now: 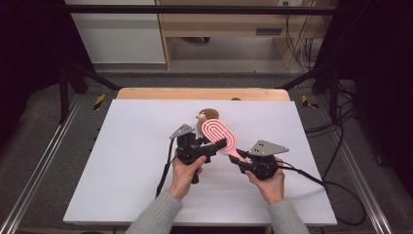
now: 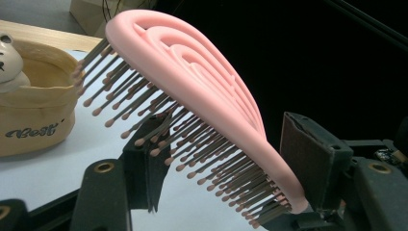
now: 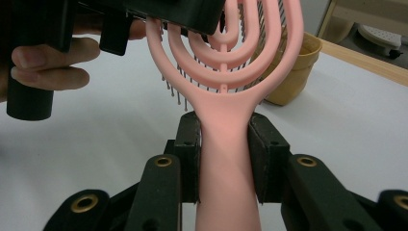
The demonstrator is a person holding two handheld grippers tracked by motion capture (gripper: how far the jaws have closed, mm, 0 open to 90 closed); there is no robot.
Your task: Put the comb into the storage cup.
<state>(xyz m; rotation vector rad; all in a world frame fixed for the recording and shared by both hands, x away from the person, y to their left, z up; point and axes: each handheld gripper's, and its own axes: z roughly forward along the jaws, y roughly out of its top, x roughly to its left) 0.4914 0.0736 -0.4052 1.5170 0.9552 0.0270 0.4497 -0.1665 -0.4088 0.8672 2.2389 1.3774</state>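
The right gripper (image 3: 225, 159) is clamping the pink brush's (image 3: 226, 96) handle. The left gripper (image 2: 231, 163) is straddling its head, jaws apart, bristles touching one.

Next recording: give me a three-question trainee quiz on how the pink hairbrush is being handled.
1. Which hand-held gripper clamps the pink hairbrush by its handle?
2. True or false: the brush head lies flat on the white table.
3. What stands just behind the brush head?

Key:
1. The right hand-held gripper; its jaws press both sides of the handle.
2. False: it is held above the table, between the left hand-held gripper jaws.
3. A tan fabric basket.
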